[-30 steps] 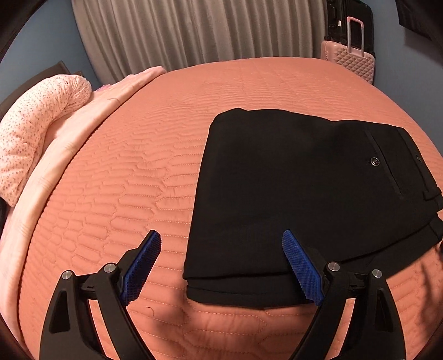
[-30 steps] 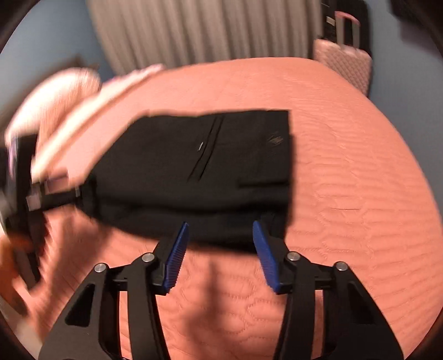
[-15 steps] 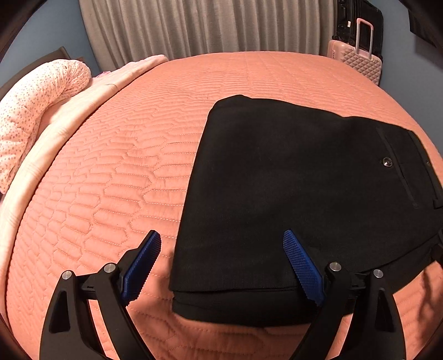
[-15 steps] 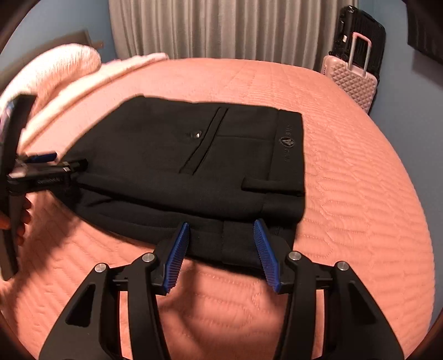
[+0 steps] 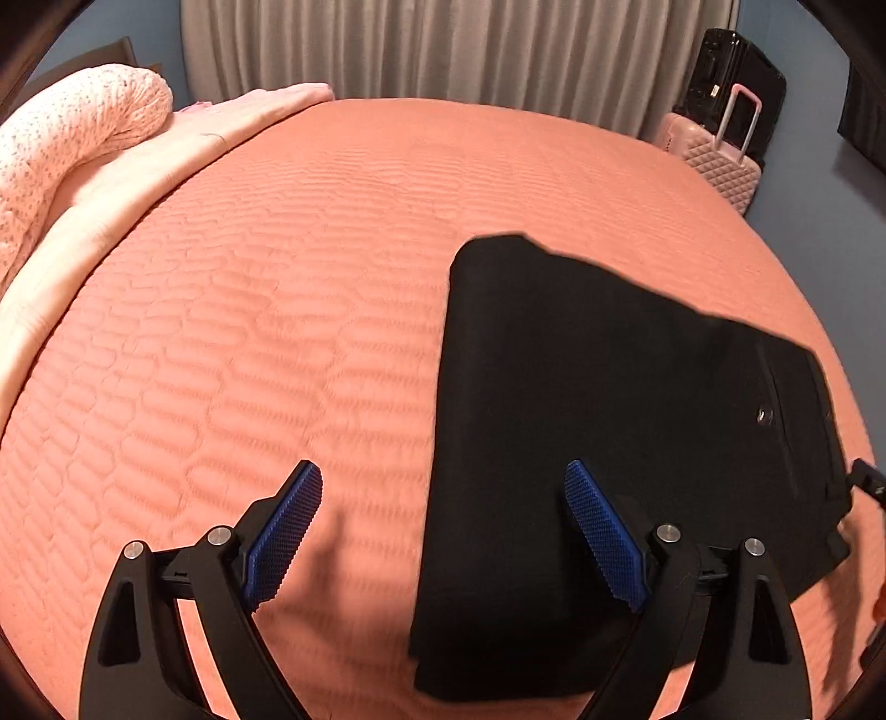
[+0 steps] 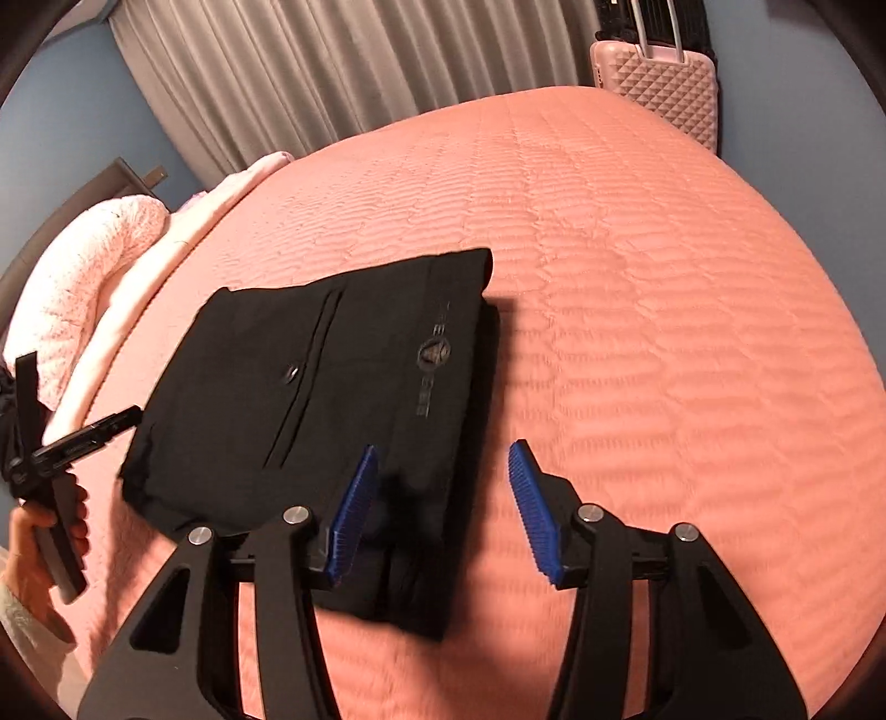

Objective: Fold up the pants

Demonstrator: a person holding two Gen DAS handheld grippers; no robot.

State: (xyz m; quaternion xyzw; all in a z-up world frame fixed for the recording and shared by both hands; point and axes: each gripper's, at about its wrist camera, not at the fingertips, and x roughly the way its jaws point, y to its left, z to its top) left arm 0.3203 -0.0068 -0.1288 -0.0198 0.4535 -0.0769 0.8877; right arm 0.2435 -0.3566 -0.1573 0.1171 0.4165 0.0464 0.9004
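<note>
Black pants (image 5: 609, 387) lie folded into a flat rectangle on the salmon quilted bedspread (image 5: 249, 332), back pocket and button facing up. My left gripper (image 5: 443, 471) is open wide above the pants' left edge, one finger over cloth, the other over the bedspread, gripping nothing. In the right wrist view the pants (image 6: 332, 387) show a printed logo. My right gripper (image 6: 443, 448) hovers over their right edge with jaws partly apart and opening; the pads press on nothing. The left gripper (image 6: 72, 443), held in a hand, shows at that view's left side.
A speckled pink pillow (image 5: 66, 122) and a pale blanket lie along the bed's left side. A pink suitcase (image 5: 714, 160) and a black one (image 5: 742, 72) stand past the far right corner by grey curtains (image 5: 443, 50). Bare bedspread (image 6: 664, 332) stretches right of the pants.
Both grippers have drifted outward: the pants slid right in the left wrist view and left in the right wrist view. The right view has also tilted. The pants have not moved.
</note>
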